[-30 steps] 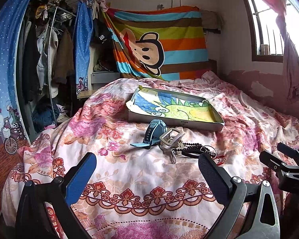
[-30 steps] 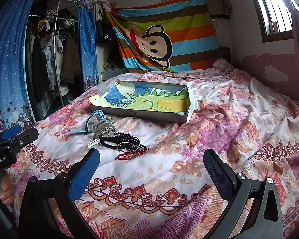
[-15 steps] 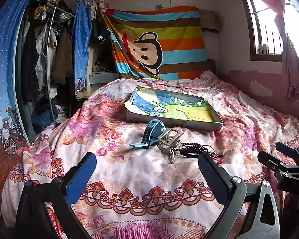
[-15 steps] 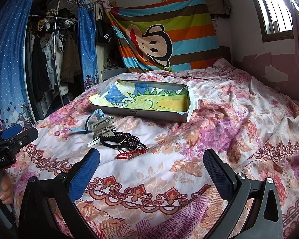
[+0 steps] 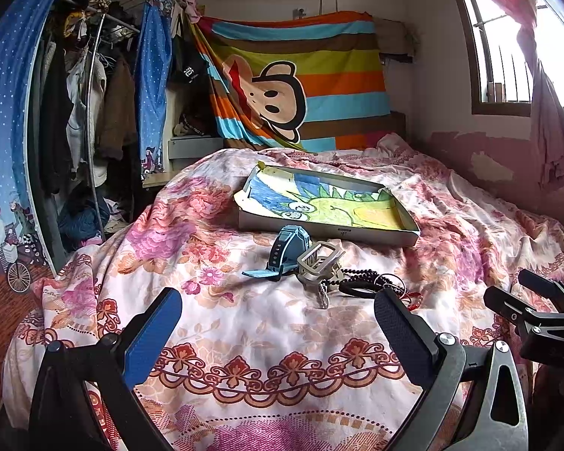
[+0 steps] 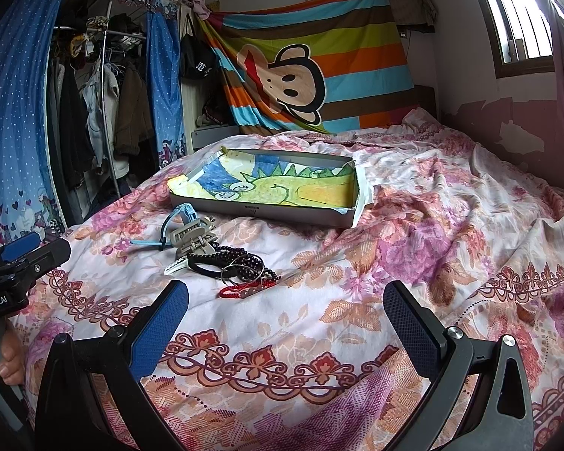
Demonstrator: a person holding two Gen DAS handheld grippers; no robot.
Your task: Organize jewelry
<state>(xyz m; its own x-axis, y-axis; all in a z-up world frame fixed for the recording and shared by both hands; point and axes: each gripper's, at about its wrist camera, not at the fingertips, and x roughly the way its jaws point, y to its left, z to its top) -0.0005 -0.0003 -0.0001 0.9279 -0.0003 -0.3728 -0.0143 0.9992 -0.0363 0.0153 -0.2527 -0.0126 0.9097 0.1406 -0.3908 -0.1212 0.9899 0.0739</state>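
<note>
A pile of accessories lies on the floral bedspread: a blue watch (image 5: pixel 287 250) (image 6: pixel 176 221), a grey hair claw clip (image 5: pixel 317 259) (image 6: pixel 193 235), a black bead bracelet (image 6: pixel 240 259) (image 5: pixel 361 274), a black hair tie (image 6: pixel 203 267) and a red cord bracelet (image 6: pixel 244 289). Behind them sits a shallow grey box (image 5: pixel 357 233) (image 6: pixel 267 212) lined with a dinosaur drawing. My left gripper (image 5: pixel 278 332) is open and empty, short of the pile. My right gripper (image 6: pixel 285 321) is open and empty, just in front of the red bracelet.
The bed's left edge drops toward a clothes rack (image 5: pixel 90 112) behind blue curtains (image 6: pixel 15 94). A striped monkey cloth (image 5: pixel 300 86) hangs at the headboard. A window (image 5: pixel 507 56) and wall bound the right side. Rumpled bedspread (image 6: pixel 451 233) lies right of the box.
Both grippers stay open and nearly still. The left wrist view has shifted very slightly; the accessories and the box have not moved.
</note>
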